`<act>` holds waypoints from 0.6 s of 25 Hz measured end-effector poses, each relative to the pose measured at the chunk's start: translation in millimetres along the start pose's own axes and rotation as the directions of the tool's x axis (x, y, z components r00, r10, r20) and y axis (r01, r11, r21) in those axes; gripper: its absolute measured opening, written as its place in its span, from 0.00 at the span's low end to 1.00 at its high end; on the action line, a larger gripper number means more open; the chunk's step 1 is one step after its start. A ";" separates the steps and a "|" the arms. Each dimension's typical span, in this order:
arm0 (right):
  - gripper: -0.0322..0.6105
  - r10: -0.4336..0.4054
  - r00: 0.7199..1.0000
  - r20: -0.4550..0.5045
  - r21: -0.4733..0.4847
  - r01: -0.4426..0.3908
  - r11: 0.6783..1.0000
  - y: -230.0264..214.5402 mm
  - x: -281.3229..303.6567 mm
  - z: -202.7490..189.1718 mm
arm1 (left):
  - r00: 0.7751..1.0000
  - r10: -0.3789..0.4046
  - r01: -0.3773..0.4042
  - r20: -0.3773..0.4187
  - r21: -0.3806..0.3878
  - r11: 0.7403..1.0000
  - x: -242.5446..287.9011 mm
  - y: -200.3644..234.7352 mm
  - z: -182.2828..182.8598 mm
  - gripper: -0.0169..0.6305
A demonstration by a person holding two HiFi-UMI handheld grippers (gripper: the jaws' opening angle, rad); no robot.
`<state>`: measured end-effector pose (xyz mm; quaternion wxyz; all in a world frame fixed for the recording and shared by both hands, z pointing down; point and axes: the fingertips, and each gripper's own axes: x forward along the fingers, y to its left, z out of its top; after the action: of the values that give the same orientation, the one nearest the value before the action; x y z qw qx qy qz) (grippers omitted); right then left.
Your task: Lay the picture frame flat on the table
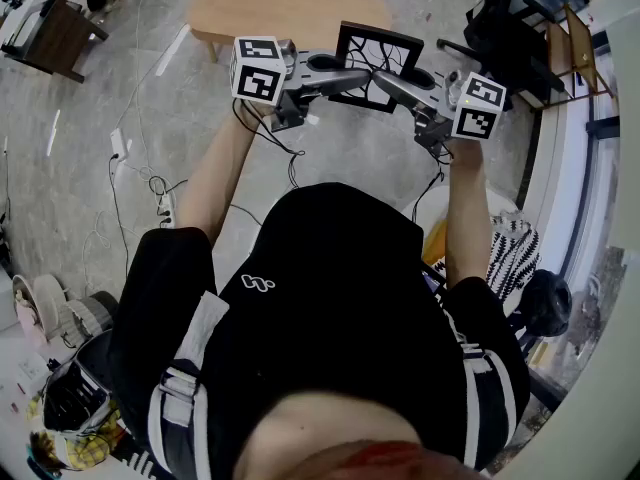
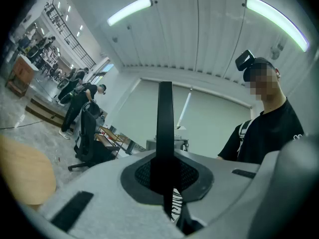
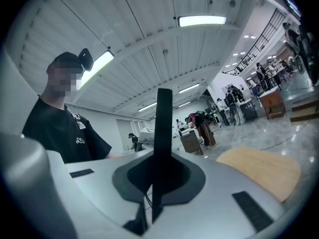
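Head view showed the picture frame [image 1: 378, 66] carried in the air in front of the person, its branching black pattern facing them. It was pinched by its two side edges between the left gripper [image 1: 342, 74] and the right gripper [image 1: 398, 84]. The wooden table [image 1: 270, 8] lay just beyond it. Most of the frame hung over bare floor, not yet resting on the tabletop.

Left gripper view looked along closed jaws, with the frame's edge [image 2: 165, 113] rising as a thin black strip from the dark pads. The left gripper [image 2: 167, 180] was clamped on that edge, and a corner of the table [image 2: 25, 176] showed low at the left.

Right gripper view gave the mirror picture. The right gripper [image 3: 157, 183] was shut on the opposite edge [image 3: 163, 123], the strip standing straight up from the pads, and the table [image 3: 261, 171] lay to the right.

The risks, as I judged them, came from the narrow hold. Each pair of jaws had only a slim rim, so if the hands drifted apart or one twisted against the other while tipping the frame over, an edge could slip free. The frame would then swing or drop to the floor short of the table. Lowering it before it was fully above the top could catch its bottom edge on the table's rim and lever it out of the pads. Letting go while one side was raised could let it slap down hard.
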<state>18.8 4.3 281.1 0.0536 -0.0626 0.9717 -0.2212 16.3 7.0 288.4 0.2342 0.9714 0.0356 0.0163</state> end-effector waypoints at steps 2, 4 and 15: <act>0.08 0.003 1.000 0.000 -0.004 -0.003 1.000 -2.3 -0.3 -2.3 | 1.000 0.007 -0.007 -0.001 0.000 1.000 0.6 2.0 -1.5 0.05; 0.08 0.003 1.000 0.000 -0.006 -0.003 1.000 -4.2 -1.3 -4.3 | 1.000 0.014 -0.014 -0.002 0.000 1.000 1.4 4.0 -3.7 0.05; 0.08 -0.021 1.000 -0.002 0.033 0.021 0.999 -14.3 -4.6 -13.3 | 0.999 0.032 -0.033 -0.036 -0.051 0.998 5.3 13.0 -11.6 0.05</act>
<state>23.0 -2.2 299.6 0.0515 -0.0716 0.9673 -0.2376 21.8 1.1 304.8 0.2583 0.9650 0.0234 0.0381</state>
